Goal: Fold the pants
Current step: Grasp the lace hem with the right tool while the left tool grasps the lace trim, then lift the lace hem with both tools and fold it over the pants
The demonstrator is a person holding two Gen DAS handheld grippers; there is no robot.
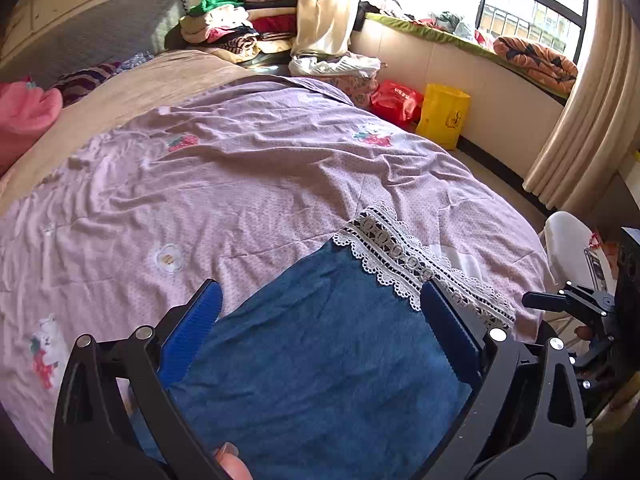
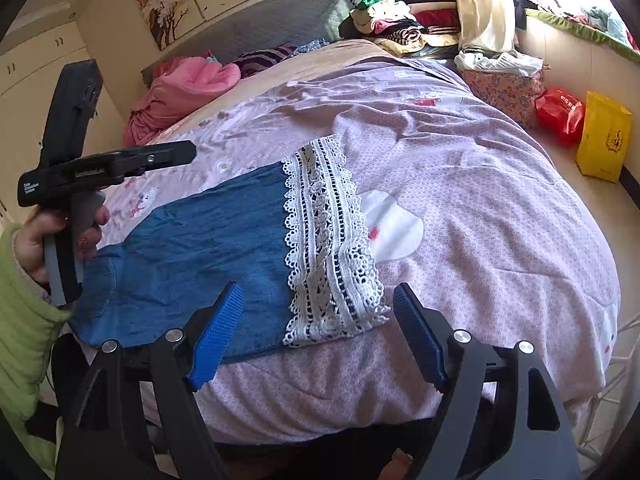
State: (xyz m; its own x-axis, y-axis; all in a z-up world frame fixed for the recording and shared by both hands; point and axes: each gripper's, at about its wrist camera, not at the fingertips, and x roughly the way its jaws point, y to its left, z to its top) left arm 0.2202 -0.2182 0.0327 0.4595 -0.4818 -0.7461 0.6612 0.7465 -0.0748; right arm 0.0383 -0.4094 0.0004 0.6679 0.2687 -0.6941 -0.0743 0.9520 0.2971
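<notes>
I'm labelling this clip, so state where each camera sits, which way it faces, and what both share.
Left wrist: on the left gripper, low over the blue pants, facing the window; a fingertip and the right gripper's edge show.
Right wrist: on the right gripper, off the bed's edge, facing the headboard; the left hand shows.
Shared: pants, lace hem, purple quilt, yellow bag.

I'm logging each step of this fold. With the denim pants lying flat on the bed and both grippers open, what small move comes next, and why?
Probably lower the right gripper onto the lace hem and close. The pants lie flat on the bedspread, both grippers are open and hold nothing, and the left gripper hangs over the denim.
</notes>
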